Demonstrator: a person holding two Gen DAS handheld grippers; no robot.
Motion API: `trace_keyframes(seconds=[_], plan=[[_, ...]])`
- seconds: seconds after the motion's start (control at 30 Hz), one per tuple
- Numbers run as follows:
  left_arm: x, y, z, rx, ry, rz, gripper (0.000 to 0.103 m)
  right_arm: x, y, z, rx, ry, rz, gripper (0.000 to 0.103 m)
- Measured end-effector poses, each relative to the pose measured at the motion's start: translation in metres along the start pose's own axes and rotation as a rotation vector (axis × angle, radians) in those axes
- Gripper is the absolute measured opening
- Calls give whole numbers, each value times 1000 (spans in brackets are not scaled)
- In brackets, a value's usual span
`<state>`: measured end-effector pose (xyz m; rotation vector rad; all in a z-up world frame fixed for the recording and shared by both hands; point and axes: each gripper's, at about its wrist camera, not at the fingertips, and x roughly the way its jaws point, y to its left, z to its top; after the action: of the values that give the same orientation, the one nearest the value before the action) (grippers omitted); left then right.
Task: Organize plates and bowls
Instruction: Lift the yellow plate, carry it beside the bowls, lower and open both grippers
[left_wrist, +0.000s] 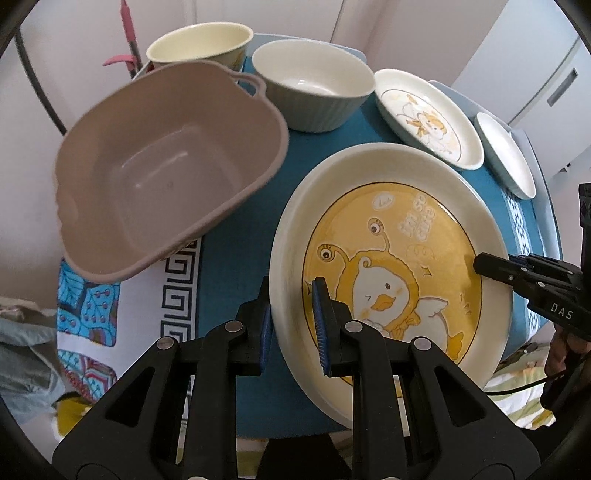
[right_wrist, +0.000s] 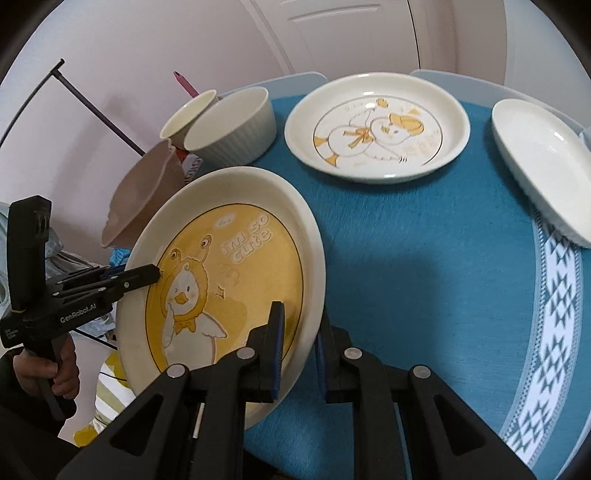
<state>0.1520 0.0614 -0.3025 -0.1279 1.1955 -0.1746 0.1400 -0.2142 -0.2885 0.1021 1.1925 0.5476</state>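
1. At the far left sits the brown basin (left_wrist: 162, 166), its rim overhanging the left edge of the table (left_wrist: 229, 236); it looks empty and lies to the left of both grippers.
2. Behind the basin stand the cream bowl (left_wrist: 199, 44) and, just right of it, the ribbed grey bowl (left_wrist: 314, 85), close together and possibly touching.
3. The left gripper (left_wrist: 293, 325) is clamped on the left rim of the yellow duck plate (left_wrist: 391, 273): one finger is under the rim and the other lies on the inner face.
4. The plate is held between the two tools, tilted off the blue cloth with its printed face up. Its widest span runs from one gripper to the other, so the two hands share the load evenly.
5. The right gripper (right_wrist: 299, 354) is closed on the opposite rim, with the plate edge pinched between its pads.
6. Judged from this, the move depends on direction: the basin is leftward, nearer the left hand, and the other plates lie ahead and to the right.
7. Further right rests the white duck plate (right_wrist: 376, 129), flat on the cloth and well apart from the held plate.
8. At the far right lies the plain white dish (right_wrist: 543, 166), near the table edge and nearest the right gripper.
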Motion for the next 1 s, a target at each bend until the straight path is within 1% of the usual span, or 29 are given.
trace_keyframes(seconds=[0.03,0.2,0.3,0.4,0.5,0.6,0.7,0.77,0.83,0.87,0.93,1.0], plan=[[2,0,0,-14,-5,18,16,2,0,0,2,-3,-1,14],[10,5,-3,7,-4,20,16,10,0,1,10,-14,-5,14],[9,5,-3,19,-18,19,16,13,0,1,6,-13,-8,14],[10,2,-2,32,-18,33,16,12,2,1,0,-10,-13,14],[10,2,-2,34,-13,36,16,10,3,-1,1,-3,-16,16],[11,1,0,26,-6,35,17,12,6,1,7,9,-31,16],[13,-2,3,36,-2,31,24,15,8,3,10,16,-36,16],[14,-5,4,55,3,33,32,17,8,4,21,19,-35,16],[15,-10,5,75,0,54,59,17,7,3,26,23,-37,17],[13,-12,4,85,-13,63,63,18,8,3,29,24,-39,17],[12,-15,3,99,-23,71,65,18,7,3,31,23,-34,19],[13,-18,2,99,-17,81,65,18,8,3,35,13,-25,30]])
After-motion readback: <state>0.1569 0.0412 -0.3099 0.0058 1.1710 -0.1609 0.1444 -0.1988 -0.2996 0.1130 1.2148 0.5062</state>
